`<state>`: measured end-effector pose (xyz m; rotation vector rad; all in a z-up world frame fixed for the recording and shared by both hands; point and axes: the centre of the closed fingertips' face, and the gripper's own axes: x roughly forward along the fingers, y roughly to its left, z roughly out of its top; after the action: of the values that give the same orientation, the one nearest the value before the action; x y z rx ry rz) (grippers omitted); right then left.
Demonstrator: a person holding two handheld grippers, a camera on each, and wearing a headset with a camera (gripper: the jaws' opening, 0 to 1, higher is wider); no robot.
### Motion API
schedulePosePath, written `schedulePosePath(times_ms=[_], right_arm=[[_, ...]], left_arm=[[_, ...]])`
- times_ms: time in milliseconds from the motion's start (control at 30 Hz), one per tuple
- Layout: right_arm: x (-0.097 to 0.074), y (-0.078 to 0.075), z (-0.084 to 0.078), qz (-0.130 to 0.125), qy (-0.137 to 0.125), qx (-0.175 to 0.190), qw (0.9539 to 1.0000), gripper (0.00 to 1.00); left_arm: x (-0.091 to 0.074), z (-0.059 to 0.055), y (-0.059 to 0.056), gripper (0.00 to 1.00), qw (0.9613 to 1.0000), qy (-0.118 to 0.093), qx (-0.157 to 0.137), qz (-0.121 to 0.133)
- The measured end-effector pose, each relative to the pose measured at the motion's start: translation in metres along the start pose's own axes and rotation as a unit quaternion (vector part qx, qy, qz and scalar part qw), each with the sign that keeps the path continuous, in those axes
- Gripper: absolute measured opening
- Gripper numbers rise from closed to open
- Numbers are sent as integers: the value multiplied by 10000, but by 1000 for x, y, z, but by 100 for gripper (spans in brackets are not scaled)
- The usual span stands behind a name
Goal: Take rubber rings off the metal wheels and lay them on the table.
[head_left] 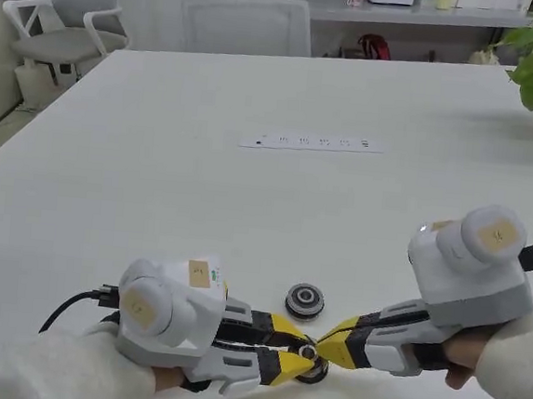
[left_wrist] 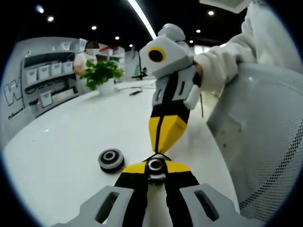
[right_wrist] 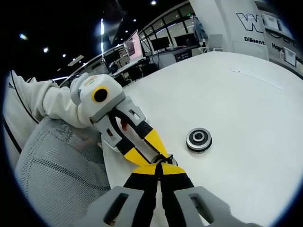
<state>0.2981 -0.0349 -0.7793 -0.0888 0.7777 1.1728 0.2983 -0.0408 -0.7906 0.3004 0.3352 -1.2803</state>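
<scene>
While the left gripper clamps a metal wheel, the right gripper, jaws pinched narrow, meets that wheel's far rim head-on, opposite the left.

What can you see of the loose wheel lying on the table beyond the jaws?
The loose wheel is small and round, with a dark rubber ring around a silvery metal body and a dark centre bore. It lies flat on the white table, ring on, just beyond where the left gripper and right gripper meet over the other wheel. It stands apart from both; nothing but the table touches it.
</scene>
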Motion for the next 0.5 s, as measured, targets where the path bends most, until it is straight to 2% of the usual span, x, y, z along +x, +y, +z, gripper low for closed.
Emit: schedulePosePath(times_ms=[167, 233, 500], right_arm=[[-1, 1, 4, 24, -96, 24, 9999, 0], [-3, 3, 12, 88, -268, 120, 9995, 0], [-2, 0, 7, 40, -187, 127, 9997, 0]], left_arm=[[0, 0, 0, 14, 10000, -4, 1, 4], [0, 0, 0, 14, 10000, -4, 2, 4], [0, 0, 0, 14, 10000, 0, -18, 29]])
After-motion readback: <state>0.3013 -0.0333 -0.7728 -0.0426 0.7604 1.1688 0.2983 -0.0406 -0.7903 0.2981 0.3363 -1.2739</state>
